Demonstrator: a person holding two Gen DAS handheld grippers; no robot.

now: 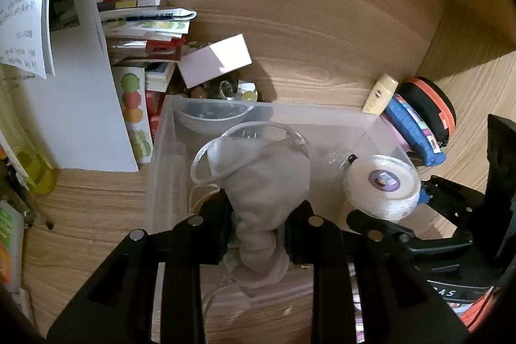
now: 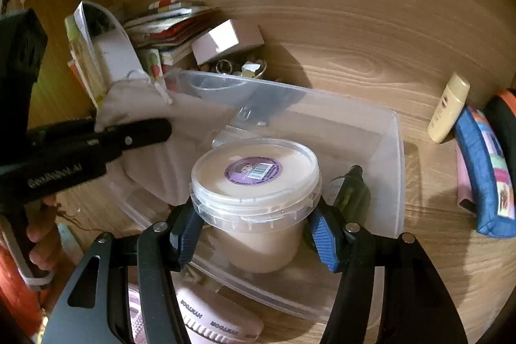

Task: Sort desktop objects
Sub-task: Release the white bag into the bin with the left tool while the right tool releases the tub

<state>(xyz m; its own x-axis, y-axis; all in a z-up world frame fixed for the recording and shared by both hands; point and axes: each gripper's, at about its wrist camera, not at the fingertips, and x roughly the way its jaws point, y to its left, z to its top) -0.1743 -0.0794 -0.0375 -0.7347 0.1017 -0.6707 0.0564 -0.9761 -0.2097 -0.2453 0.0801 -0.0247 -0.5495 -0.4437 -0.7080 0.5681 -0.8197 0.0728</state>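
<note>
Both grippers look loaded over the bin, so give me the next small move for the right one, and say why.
Probably lower the tub straight down and let go. The right gripper grips it under the lid rim, and it appears to hang over a bare patch of the bin, with the dark bottle close on the right. The left gripper holds the pouch apart, on the other side.

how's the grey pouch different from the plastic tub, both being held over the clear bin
The grey pouch is soft, crumpled cloth with a drawstring; the plastic tub is rigid and round, with a lid bearing a purple sticker. The left gripper pinches the pouch by its bunched lower part; the right gripper clamps the tub just under its rim. Both are gripped above the clear bin.
</note>
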